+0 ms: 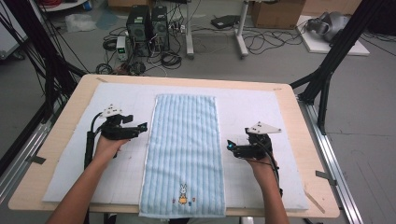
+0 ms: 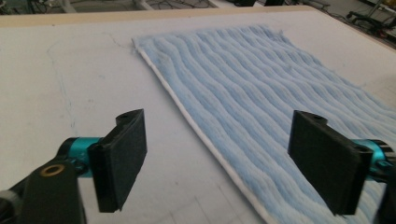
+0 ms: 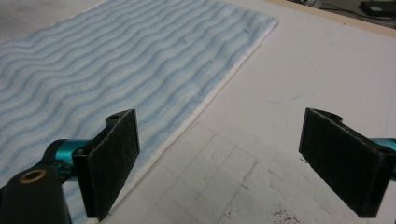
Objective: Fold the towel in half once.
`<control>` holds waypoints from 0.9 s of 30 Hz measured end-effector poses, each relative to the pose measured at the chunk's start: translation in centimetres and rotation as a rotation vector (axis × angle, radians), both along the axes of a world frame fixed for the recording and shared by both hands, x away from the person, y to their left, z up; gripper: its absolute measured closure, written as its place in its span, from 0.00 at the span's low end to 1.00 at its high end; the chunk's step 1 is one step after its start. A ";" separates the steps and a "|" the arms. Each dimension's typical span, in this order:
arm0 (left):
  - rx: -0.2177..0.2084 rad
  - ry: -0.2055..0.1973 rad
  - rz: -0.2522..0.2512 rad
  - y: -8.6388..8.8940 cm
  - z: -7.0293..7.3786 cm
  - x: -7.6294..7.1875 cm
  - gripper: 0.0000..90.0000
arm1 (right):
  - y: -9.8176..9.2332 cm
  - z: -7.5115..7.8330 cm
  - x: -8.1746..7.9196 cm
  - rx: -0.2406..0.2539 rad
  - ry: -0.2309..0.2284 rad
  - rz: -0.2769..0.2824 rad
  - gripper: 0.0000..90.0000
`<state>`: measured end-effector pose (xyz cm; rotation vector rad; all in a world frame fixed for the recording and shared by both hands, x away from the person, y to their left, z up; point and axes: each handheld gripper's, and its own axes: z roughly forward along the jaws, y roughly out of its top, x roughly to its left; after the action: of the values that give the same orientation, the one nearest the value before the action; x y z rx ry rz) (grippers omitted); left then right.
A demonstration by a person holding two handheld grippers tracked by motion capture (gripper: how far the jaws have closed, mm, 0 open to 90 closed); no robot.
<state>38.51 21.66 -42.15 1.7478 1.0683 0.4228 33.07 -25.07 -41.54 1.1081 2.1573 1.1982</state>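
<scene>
There are two grippers and one towel on the table. The left gripper (image 1: 142, 127) sits just beside the towel's left long edge, its jaws spread wide with nothing between them. The towel (image 1: 184, 149) lies flat down the middle of the white mat (image 1: 261, 107), long side running away from the person, its near end reaching the table's front edge. It is pale blue with wavy ribs, a thin white hem, and a small rabbit picture (image 1: 183, 194) stitched near the near end. The right gripper (image 1: 229, 145) rests just beside the towel's right long edge, jaws likewise wide apart and empty.

The high view takes in the rabbit and the full length of the towel. The left gripper view shows the towel (image 2: 261, 88) with its far left corner and hem close up. The right gripper view shows the towel (image 3: 116, 60) beside faint grid lines (image 3: 219, 168) drawn on the mat.
</scene>
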 end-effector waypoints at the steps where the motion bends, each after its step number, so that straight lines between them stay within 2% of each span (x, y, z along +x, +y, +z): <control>1: 0.004 0.004 0.006 -0.2 0.1 0.4 0.24 | 0.0 0.0 0.0 -0.001 0.001 0.001 0.13; 6: 0.002 0.015 0.008 -1.1 0.4 2.5 0.25 | 0.2 -0.2 0.1 0.005 0.014 0.002 0.13; 13: 0.046 0.068 0.047 -2.0 -0.4 4.7 0.31 | 0.2 -0.2 0.2 0.014 0.016 0.001 0.13; 15: 0.019 0.076 0.072 -2.0 -0.8 5.2 0.36 | 0.2 -0.2 0.2 0.015 0.020 -0.001 0.13; 17: 0.040 0.107 0.097 -2.1 -1.5 5.8 0.38 | 0.3 -0.2 0.2 0.013 0.017 0.001 0.13; 20: 0.060 0.139 0.100 -2.6 -2.4 6.5 0.38 | 0.3 -0.3 0.3 0.016 0.022 -0.001 0.13; 24: 0.057 0.143 0.098 -3.6 -2.9 7.0 0.40 | 0.4 -0.5 0.5 0.017 0.031 -0.004 0.13; 27: 0.103 0.147 0.102 -4.2 -3.0 7.3 0.43 | 0.6 -0.6 0.6 0.012 0.033 0.005 0.13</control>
<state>45.86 17.46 -45.15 1.8436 1.2634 0.4242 33.71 -24.45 -42.16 1.1364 2.1814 1.2041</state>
